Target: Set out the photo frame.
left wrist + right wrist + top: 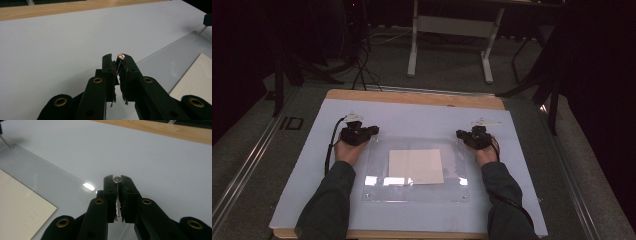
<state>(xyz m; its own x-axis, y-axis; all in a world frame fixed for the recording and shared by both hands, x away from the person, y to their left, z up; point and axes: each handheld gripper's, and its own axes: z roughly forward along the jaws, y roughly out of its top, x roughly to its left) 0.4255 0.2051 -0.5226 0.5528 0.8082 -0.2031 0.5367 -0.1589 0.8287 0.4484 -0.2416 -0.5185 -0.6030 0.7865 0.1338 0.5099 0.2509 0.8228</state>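
Your forearms come in from the near edge of the tabletop (312,165) and run almost parallel, sleeves to the wrists, each hand wrapped over its tool from behind. Your left tongs (373,131) sit just off the far left corner of the clear sheet (377,180), tips turned inward toward the middle; your right tongs (459,134) mirror them at the far right corner, also pointing inward. Both hands hold low, close above the surface. In the left gripper view the left tongs (117,58) are closed on a thin pin (121,56), its small round reddish head sticking up just above the tips and its shaft running down between the toothed pads. In the right gripper view the right tongs (117,178) are likewise clamped on a second pin (117,179), round pale head at the tips, shaft between the pads. The paper (415,166) lies flat in the middle of the clear sheet, well apart from both tongs and between your two hands. The sheet itself rests on the white cover of the tabletop, with a wooden edge showing at the far side.
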